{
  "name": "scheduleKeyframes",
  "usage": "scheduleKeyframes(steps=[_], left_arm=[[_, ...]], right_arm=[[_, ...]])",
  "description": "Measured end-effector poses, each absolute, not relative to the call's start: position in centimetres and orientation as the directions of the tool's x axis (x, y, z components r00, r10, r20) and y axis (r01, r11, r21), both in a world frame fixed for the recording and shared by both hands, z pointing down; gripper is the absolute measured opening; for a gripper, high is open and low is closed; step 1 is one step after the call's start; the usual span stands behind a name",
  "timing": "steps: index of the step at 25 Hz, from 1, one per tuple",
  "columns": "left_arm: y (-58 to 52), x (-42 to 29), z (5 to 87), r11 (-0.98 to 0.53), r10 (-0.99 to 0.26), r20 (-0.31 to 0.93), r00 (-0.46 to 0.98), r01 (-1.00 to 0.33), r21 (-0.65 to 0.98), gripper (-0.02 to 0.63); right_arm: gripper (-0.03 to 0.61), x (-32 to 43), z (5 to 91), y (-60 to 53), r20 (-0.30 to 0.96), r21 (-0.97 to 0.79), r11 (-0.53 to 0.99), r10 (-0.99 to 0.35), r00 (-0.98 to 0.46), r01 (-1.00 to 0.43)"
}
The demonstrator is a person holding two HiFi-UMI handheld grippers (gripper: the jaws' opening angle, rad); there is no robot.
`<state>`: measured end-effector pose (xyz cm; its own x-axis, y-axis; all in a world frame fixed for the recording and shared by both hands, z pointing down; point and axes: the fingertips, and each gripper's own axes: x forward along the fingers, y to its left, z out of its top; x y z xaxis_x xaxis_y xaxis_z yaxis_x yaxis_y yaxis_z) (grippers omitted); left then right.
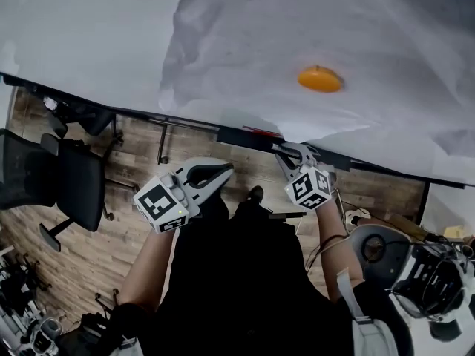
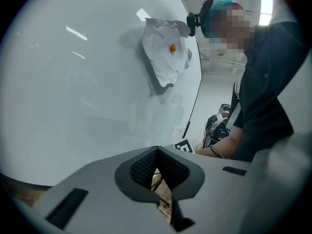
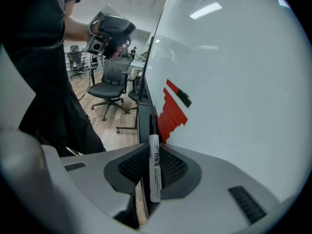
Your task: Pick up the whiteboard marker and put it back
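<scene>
Right claw (image 3: 152,155) is clamped on the whiteboard marker (image 3: 154,172), its white barrel pinched between the 2 ribbed pads (image 3: 131,167) and its black cap pointing forward past the tips. The marker lines up with the dark ledge (image 3: 144,116) that runs along the bottom edge of the whiteboard (image 3: 234,82), which looks deliberate: held lengthwise like this, it can be lowered flat onto the narrow ledge without rolling off. From the head view the same claw (image 1: 297,158) sits right at that ledge (image 1: 245,138), so the put-back step seems close, though I cannot tell whether the marker touches the ledge yet.

Left claw (image 2: 157,152) has its tips pressed together with nothing between them, and it hangs back beside the person's body (image 1: 215,175), probably just kept out of the way. Higher on the board a crumpled sheet of paper (image 1: 297,35) is pinned by an orange magnet (image 1: 320,78). An office chair (image 1: 70,180) stands on the wood floor, well apart from the work
</scene>
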<state>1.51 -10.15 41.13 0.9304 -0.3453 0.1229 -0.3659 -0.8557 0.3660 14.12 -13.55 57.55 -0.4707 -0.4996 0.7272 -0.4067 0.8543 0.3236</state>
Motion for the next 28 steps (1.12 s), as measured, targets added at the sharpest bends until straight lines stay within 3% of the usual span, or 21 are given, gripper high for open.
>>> scheduleKeyframes(steps=[28], left_arm=[[-9.7,1.3,41.5,-0.845,-0.378,0.139,0.915,-0.403,0.351,0.012]], right_arm=[[0.074,14.5,60.0,-14.4,0.742,0.302,0.853,-0.491,-0.457,-0.426]])
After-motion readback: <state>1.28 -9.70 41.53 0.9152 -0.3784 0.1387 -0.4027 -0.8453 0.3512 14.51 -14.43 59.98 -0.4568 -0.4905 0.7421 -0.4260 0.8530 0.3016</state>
